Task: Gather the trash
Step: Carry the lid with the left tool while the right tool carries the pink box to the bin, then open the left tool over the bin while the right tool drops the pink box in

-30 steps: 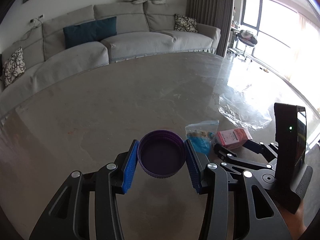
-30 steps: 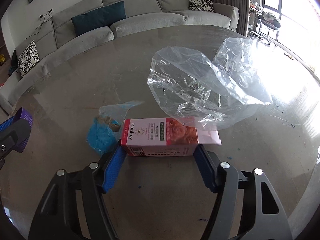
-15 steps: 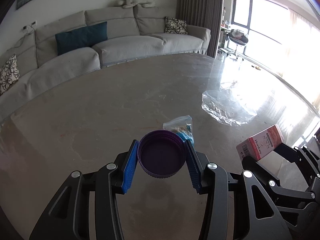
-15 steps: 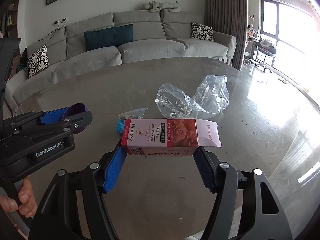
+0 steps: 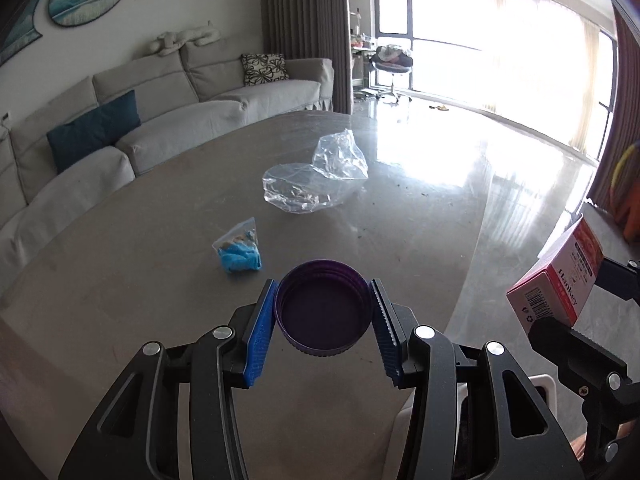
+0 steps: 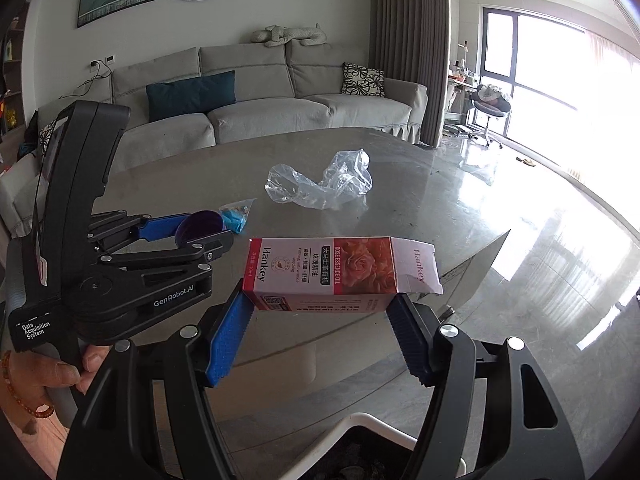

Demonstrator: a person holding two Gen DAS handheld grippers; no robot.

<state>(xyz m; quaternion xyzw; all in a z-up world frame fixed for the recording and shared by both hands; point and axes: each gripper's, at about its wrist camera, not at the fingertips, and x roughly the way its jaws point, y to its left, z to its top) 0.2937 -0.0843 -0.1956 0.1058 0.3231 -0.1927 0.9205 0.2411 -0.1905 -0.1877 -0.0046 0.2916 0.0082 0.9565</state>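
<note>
My left gripper (image 5: 323, 322) is shut on a purple jar lid (image 5: 322, 314) and holds it above the table's near edge; it also shows in the right wrist view (image 6: 192, 232). My right gripper (image 6: 320, 328) is shut on a pink and white carton (image 6: 340, 274), held lengthwise past the table edge; the carton also shows in the left wrist view (image 5: 560, 280). A white-rimmed bin (image 6: 384, 428) lies just below the right gripper. A crumpled clear plastic bag (image 5: 316, 182) and a small bag with blue contents (image 5: 239, 252) lie on the table.
The round grey stone table (image 5: 140, 264) fills the middle. A grey sofa (image 6: 256, 104) with cushions stands behind it. Shiny floor and bright windows are to the right. A hand (image 6: 44, 384) holds the left gripper's handle.
Both grippers have lifted and pulled back from the table with the lid and the carton. The two bags on the table now look farther away, and the bin rim has come into view.
</note>
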